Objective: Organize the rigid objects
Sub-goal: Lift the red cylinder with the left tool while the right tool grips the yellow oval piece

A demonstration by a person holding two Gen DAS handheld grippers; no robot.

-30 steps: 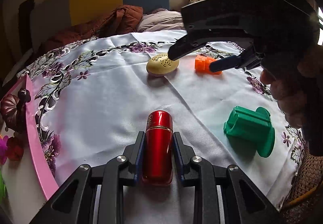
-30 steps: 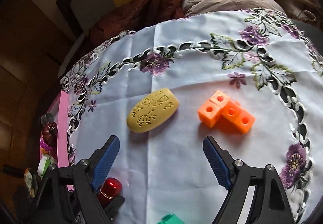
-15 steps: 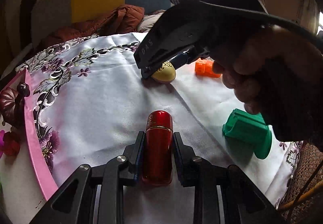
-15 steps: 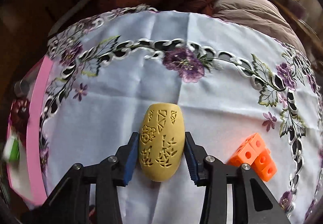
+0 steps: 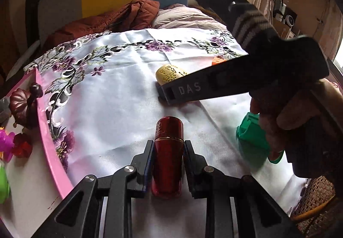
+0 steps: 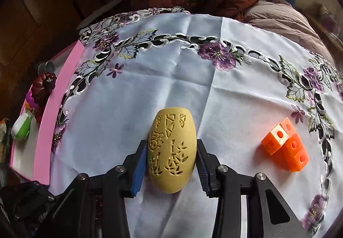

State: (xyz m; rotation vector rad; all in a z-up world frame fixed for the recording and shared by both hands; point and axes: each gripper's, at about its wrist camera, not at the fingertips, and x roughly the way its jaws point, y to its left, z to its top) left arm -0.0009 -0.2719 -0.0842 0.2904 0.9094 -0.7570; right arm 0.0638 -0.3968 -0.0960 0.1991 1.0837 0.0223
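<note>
At the bottom centre of the left wrist view, the left gripper is seen pinched on a red metallic cylinder; both blue-edged pads are pressed against its sides. The cylinder lies lengthwise along the fingers on the white embroidered tablecloth, its rounded cap pointing toward the middle of the frame.

In the right wrist view, the right gripper is found at the lower centre, narrowed around a yellow carved oval object. The left pad is laid against the object's flank, and the ribbed right pad appears to touch the opposite flank; whether firm pressure is applied cannot be told. The oval rests on the cloth, its long axis running up the frame between the fingers. In the left wrist view the same oval is partly covered by the black body of the right gripper, which is held by a hand at the right of the frame.

An orange block cluster is seen at the right of the right wrist view, well apart from the fingers. A green plastic piece lies at the right of the left wrist view, partly hidden behind the hand. A pink tray with small items is seen along the left edge.
</note>
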